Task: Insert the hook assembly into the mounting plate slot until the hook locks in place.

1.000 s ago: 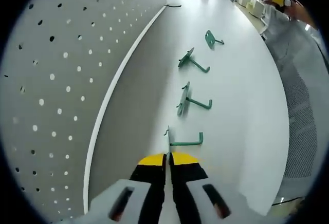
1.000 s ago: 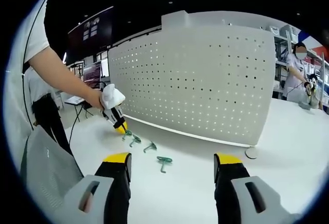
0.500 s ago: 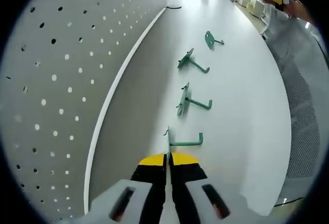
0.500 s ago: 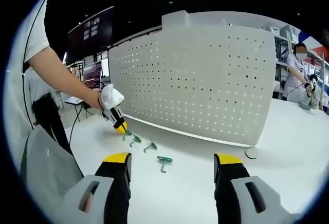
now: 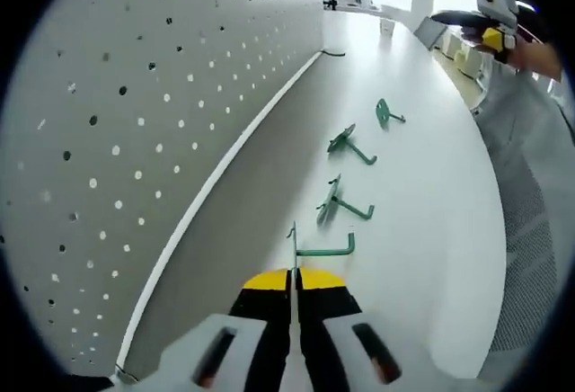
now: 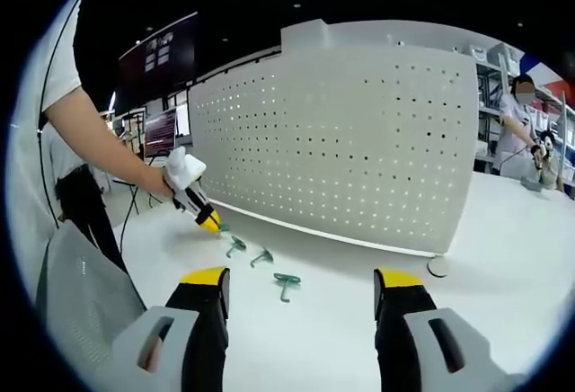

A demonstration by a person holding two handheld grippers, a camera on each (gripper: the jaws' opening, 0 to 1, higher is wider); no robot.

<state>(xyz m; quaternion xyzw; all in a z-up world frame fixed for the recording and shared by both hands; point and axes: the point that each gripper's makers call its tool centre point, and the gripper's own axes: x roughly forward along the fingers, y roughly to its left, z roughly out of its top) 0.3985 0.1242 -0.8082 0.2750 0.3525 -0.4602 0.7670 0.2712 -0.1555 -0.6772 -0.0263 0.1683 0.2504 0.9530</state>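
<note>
Left gripper (image 5: 293,277) clamped on nearest green hook (image 5: 314,246), lifted just above white table (image 5: 431,212). Right gripper (image 6: 299,289) wide apart, empty. Three more hooks (image 5: 339,203) beyond in a row. White pegboard (image 6: 359,140) behind. No legible writing; dim hall, shelves.

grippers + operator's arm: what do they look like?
Both grippers alike: light grey moulded bodies with dark slots, black jaws capped in yellow. Left gripper, right gripper. In the right gripper view the left one looks white-grey with a yellow tip. The person wears a white short sleeve. No cables visible.
</note>
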